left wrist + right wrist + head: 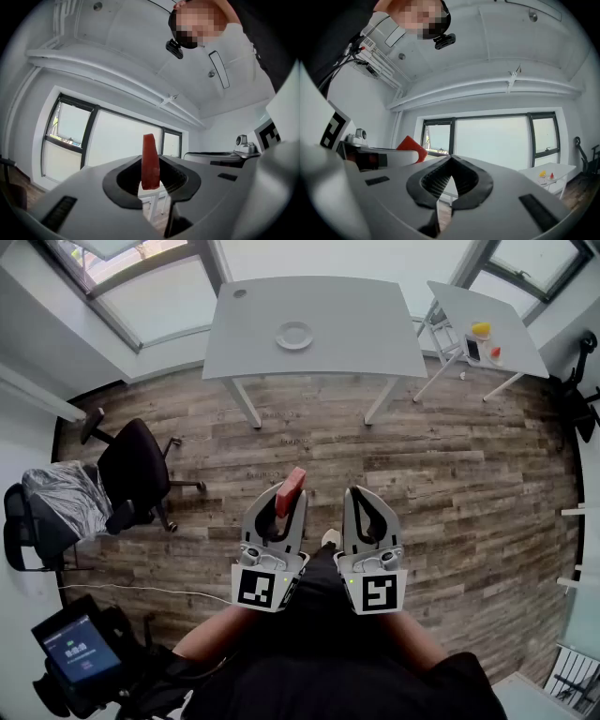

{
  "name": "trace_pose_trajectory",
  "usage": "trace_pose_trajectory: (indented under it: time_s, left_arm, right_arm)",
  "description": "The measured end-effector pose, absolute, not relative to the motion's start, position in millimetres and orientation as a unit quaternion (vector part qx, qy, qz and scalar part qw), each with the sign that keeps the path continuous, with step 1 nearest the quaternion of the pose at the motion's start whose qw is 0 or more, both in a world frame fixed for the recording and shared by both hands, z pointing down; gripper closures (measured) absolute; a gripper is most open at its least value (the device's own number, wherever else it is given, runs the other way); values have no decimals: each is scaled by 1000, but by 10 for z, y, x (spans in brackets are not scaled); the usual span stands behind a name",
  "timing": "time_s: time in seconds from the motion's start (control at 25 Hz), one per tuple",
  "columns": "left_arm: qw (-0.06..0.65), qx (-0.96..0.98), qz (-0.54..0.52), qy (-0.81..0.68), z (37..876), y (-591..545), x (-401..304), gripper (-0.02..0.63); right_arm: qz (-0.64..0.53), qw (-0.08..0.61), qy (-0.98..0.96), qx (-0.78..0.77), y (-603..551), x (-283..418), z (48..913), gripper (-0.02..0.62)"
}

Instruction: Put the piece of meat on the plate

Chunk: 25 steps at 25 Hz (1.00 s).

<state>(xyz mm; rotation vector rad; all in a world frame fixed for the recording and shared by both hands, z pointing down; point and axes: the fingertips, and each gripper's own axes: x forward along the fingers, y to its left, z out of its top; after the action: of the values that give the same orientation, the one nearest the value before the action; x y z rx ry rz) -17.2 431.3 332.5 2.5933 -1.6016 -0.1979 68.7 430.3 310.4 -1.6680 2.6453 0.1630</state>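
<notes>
Meat [292, 486], a red slab, stands upright, clamped between the pads of the left gripper [281, 505], low in the centre of the head view above the wooden floor [450, 456]. Just right of it, the right gripper [366, 507] has its jaws pressed together, nothing between them. The plate [294, 335] sits on the grey table [328, 357] at top centre, well apart from both.

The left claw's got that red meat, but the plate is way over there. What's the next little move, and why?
Probably walk toward the grey table with the left gripper: its jaws clamp the piece of meat, while the plate sits far ahead on that table.
</notes>
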Motion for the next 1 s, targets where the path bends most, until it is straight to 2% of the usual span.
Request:
trace_pose_trajectory:
  time_s: [0.24,0.4,1.0]
  left_arm:
    - [42,841,-66,-535,3298,4172,-149,509]
    - [46,832,-58,-550,3384,4093,-55,509]
    - [39,792,-23,-609,3517,3839,258,509]
  right_arm:
    - [58,-7,850,-523,4179,761,3102,591]
    - [46,-46,859,-508,4099,873,3345,591]
    - [22,-10,876,-482,3711,1537,3411,589]
